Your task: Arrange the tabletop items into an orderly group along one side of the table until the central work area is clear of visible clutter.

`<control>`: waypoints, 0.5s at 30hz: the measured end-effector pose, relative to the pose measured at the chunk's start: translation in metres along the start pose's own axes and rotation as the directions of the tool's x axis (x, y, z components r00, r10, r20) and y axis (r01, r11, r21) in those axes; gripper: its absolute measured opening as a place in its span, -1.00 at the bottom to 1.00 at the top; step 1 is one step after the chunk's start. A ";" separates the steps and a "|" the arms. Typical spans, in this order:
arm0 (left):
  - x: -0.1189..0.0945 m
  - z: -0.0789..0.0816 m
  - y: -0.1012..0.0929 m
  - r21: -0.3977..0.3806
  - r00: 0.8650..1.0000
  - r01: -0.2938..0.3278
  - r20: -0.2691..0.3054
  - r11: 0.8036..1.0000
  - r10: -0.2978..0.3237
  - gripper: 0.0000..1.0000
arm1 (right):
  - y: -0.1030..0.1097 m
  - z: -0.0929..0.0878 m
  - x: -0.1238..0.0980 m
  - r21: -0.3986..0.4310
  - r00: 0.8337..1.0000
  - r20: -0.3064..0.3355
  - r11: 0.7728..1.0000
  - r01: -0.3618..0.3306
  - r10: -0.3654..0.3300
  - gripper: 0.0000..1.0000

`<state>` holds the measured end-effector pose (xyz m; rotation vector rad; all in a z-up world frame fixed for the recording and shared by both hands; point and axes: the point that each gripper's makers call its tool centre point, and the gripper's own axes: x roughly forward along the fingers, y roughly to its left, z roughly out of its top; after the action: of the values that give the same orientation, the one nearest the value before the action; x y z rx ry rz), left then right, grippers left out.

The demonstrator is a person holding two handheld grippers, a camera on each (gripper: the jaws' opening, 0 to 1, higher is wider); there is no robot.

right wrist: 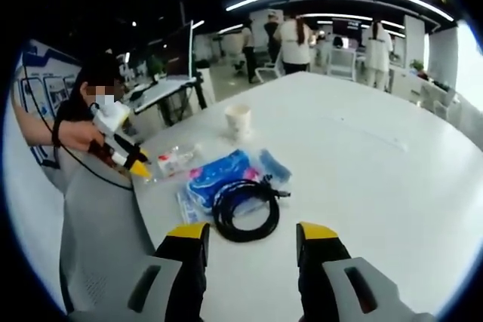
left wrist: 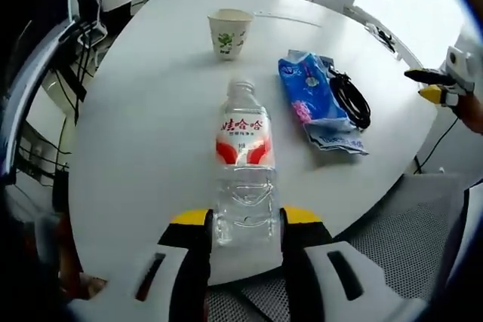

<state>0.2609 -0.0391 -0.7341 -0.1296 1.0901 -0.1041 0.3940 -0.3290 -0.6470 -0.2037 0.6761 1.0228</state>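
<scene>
My left gripper (left wrist: 243, 225) has its jaws closed on the base of the water bottle (left wrist: 244, 157), lying on the white table (left wrist: 151, 111) near its edge; paper cup (left wrist: 229, 33) stands further in; tissue pack (left wrist: 313, 99) and black cable (right wrist: 245, 209) sit beside it; my right gripper (right wrist: 249, 240) hovers open, empty, near the cable; grouping looks barely begun, I judge.

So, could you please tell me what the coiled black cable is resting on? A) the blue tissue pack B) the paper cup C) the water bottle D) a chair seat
A: the coiled black cable lies partly on the blue tissue pack, apart from the paper cup and from the water bottle between the left gripper's jaws.
</scene>
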 end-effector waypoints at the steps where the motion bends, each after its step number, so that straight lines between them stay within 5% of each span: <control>1: 0.000 0.001 0.000 -0.003 1.000 -0.001 0.002 1.000 0.001 -0.31 | 0.000 -0.001 0.000 0.001 1.000 0.000 1.000 0.000 0.000 -0.07; 15: 0.002 0.036 -0.004 -0.072 0.999 0.032 0.019 0.997 -0.031 -0.17 | 0.000 -0.014 -0.009 0.044 1.000 -0.005 0.999 0.017 -0.017 -0.06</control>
<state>0.2934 -0.0412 -0.7194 -0.2128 1.0748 -0.0917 0.3846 -0.3419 -0.6525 -0.1731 0.6994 0.9901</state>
